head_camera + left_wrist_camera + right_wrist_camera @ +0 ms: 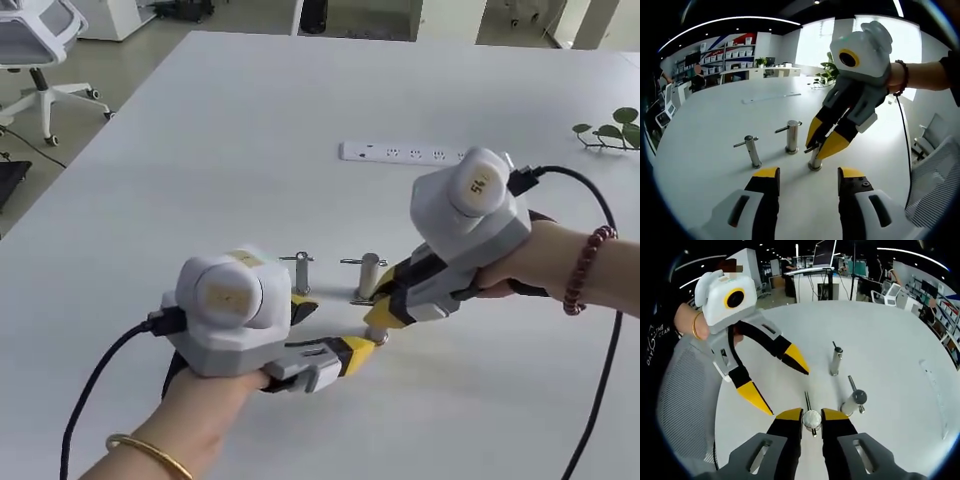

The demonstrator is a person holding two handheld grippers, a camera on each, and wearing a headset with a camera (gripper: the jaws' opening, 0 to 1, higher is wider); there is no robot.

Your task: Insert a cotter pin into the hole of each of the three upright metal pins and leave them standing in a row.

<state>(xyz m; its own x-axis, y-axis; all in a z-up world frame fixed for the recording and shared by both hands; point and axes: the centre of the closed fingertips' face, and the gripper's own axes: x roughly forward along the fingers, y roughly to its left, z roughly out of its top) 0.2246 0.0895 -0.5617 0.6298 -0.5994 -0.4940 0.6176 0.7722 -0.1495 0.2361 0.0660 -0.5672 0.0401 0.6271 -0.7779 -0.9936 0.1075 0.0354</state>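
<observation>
My right gripper (811,413) is clamped on the round head of the nearest metal pin (811,419), which stands upright with a thin cotter pin (807,401) poking out toward twelve o'clock. My left gripper (809,174) hangs wide open, touching nothing. In the left gripper view, the middle pin (791,136) and far pin (752,150) stand at ten o'clock of it on the table (715,125).

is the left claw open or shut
Open: in the left gripper view the left claw has its two jaws wide apart, bare table between them, gripping nothing.
</observation>
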